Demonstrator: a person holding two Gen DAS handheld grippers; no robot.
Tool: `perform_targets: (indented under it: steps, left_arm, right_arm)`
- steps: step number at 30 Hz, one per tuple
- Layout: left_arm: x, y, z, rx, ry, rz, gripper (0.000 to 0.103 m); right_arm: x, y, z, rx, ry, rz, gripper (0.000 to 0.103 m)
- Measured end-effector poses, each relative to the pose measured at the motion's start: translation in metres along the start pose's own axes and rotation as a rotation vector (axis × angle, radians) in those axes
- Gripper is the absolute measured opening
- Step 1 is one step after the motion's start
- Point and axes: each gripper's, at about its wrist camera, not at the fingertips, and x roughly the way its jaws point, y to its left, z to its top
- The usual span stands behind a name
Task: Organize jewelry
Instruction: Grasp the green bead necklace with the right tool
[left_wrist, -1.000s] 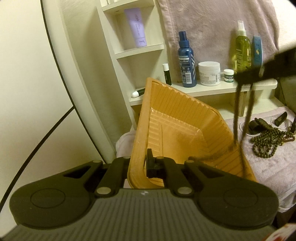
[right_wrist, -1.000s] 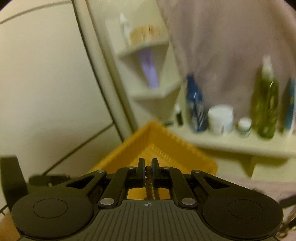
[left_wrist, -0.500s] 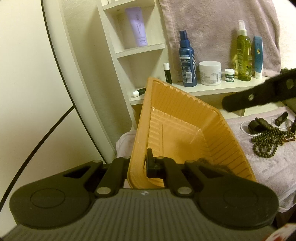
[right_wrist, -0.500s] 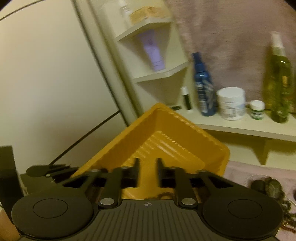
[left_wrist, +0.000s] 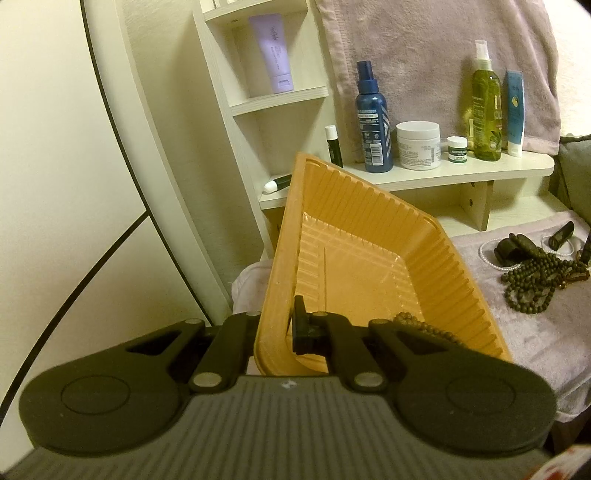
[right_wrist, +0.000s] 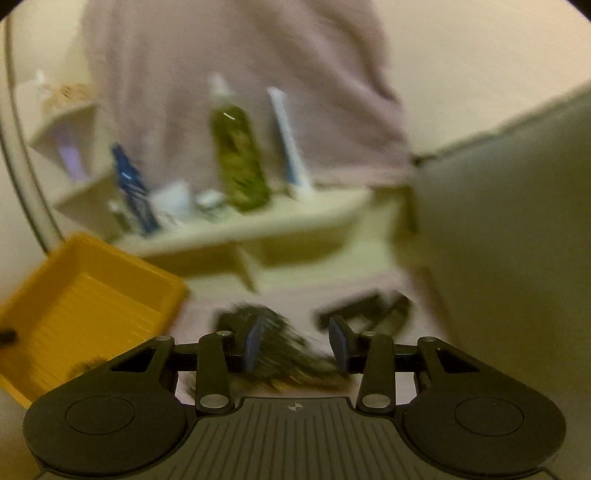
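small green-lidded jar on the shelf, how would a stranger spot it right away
Look at the pale wooden shelf in front of the hanging towel, where bottles stand in a row. Between the white cream tub and the tall yellow-green spray bottle sits the small jar. It is the shortest item there, white with a dark green band.

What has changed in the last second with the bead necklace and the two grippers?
The right hand-held gripper let go of the bead necklace, which now lies in the orange tray, opened, and swung right toward the jewelry pile. The left hand-held gripper stays clamped on the tray's rim.
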Motion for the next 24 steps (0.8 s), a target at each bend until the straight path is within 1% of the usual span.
perform_targets:
  steps: [2,6,12,16,17,18,20,24]
  left_arm:
    - [0.000,-0.001,0.000,0.005,0.000,0.004,0.004]
    - [-0.001,-0.003,0.001,0.012,0.002,0.010,0.004]
    - [-0.001,-0.004,0.001,0.014,0.003,0.010,0.004]
    - [-0.001,-0.003,0.001,0.017,0.005,0.012,0.004]
    - [-0.001,-0.003,0.001,0.018,0.006,0.013,0.004]
    - [-0.001,-0.003,0.001,0.018,0.007,0.014,0.004]
    - [0.000,-0.004,0.001,0.017,0.008,0.015,0.004]
    - [0.000,-0.004,0.001,0.017,0.010,0.015,0.004]
  right_arm:
    - [0.000,-0.008,-0.010,-0.010,0.014,-0.026,0.041]
    - [0.006,-0.007,-0.026,-0.059,0.037,-0.041,0.041]
    - [0.020,-0.006,-0.035,-0.113,0.058,-0.052,0.041]
    - [0.031,-0.001,-0.036,-0.204,0.062,-0.058,0.040]
    - [0.034,0.002,-0.035,-0.233,0.062,-0.057,0.036]
    - [0.037,0.004,-0.034,-0.261,0.067,-0.048,0.029]
    - [0.046,0.008,-0.032,-0.319,0.087,-0.032,0.023]
    - [0.061,0.016,-0.030,-0.423,0.114,-0.031,0.021]
